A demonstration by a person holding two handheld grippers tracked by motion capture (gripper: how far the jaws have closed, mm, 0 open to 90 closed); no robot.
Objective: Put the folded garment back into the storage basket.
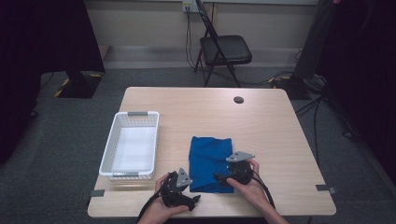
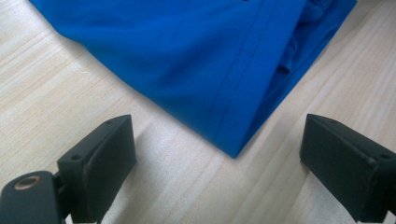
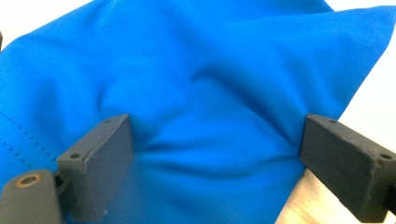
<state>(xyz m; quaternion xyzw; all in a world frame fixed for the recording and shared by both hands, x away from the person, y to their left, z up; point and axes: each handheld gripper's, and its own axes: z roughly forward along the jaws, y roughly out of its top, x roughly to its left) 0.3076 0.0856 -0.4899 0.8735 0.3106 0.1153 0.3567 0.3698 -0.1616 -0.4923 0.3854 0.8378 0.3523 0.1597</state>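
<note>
Lying folded just below the middle of the high view, the blue cloth (image 1: 209, 162) rests flat on the wooden table (image 1: 271, 126), a rough rectangle with a stitched hem visible in the left gripper view (image 2: 219, 60). Right gripper (image 1: 223, 177) at the cloth's lower right corner in the high view; in its own view (image 3: 215, 144) both jaws stand wide apart with blue fabric bunched and creased between them, pads against the folds on either side, not closed on it. Left gripper (image 1: 196, 198) sits at the lower left of the cloth in the high view, near the table's bottom edge; in its own view (image 2: 217, 154) the jaws gape wide, resting at table level, with a pointed corner of the cloth lying between them, touching neither pad. Each tool held by a person's hand coming up from the bottom of the frame. White plastic basket (image 1: 108, 154) stands left of the cloth, just apart from it. Small dark round disc (image 1: 238, 99) near the table's upper edge. Black folding chair (image 1: 224, 49) on the floor beyond the table, top centre.
</note>
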